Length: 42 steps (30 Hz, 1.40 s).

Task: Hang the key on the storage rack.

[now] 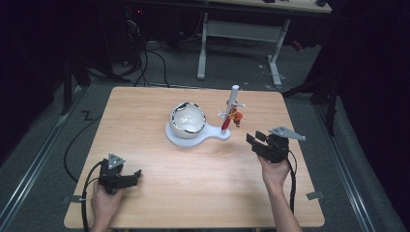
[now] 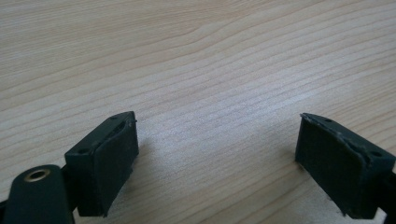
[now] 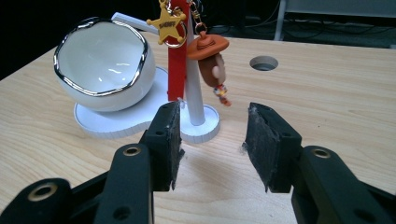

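- Right gripper (image 3: 212, 140) is nearest, jaws apart on nothing; just ahead stands a white stand (image 3: 196, 93) hung with a red strap (image 3: 176, 74) and hat charm (image 3: 208, 53).
- White bowl (image 3: 100, 65) sits ahead-left.
- Left gripper (image 2: 217, 161), jaws wide, has bare wooden table (image 2: 210, 60) ahead.

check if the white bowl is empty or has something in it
Empty: the bowl shows only bare glossy white inside in the right gripper view.

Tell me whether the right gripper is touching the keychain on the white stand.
Apart. The right gripper view shows bare table between the open right gripper and the cowboy keychain hanging on the stand beyond.
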{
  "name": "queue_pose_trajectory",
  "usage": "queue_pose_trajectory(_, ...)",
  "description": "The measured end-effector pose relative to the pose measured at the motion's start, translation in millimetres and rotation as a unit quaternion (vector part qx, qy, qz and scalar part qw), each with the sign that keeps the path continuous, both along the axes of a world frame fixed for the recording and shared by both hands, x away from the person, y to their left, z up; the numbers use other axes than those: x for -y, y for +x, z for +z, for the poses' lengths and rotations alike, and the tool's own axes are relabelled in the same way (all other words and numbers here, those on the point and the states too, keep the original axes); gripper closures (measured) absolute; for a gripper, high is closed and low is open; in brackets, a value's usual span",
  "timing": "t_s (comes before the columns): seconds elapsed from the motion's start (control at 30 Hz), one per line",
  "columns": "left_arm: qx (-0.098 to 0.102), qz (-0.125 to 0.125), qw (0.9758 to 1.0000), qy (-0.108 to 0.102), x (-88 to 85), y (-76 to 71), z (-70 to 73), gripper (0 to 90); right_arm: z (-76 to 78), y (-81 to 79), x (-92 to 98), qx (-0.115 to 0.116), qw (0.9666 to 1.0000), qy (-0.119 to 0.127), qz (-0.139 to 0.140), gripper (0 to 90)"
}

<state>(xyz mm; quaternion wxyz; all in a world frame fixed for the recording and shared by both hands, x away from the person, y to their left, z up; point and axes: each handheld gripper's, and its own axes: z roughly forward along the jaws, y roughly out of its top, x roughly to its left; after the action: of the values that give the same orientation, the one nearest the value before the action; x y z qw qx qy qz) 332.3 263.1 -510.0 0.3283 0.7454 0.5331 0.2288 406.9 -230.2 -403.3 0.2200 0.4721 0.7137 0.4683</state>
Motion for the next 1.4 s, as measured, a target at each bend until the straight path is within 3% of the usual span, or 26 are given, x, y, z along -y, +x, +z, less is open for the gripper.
queue_pose_trajectory(0.57,0.000,0.000,1.0000,0.000,0.0,0.0,0.0,13.5,-1.4,-17.8,16.7,0.012,0.9998,0.014,-0.003,54.1)
queue_pose_trajectory(1.4,0.000,0.000,1.0000,0.000,0.0,0.0,0.0,13.5,-3.6,-36.0,27.2,0.024,0.9994,0.026,0.002,52.9)
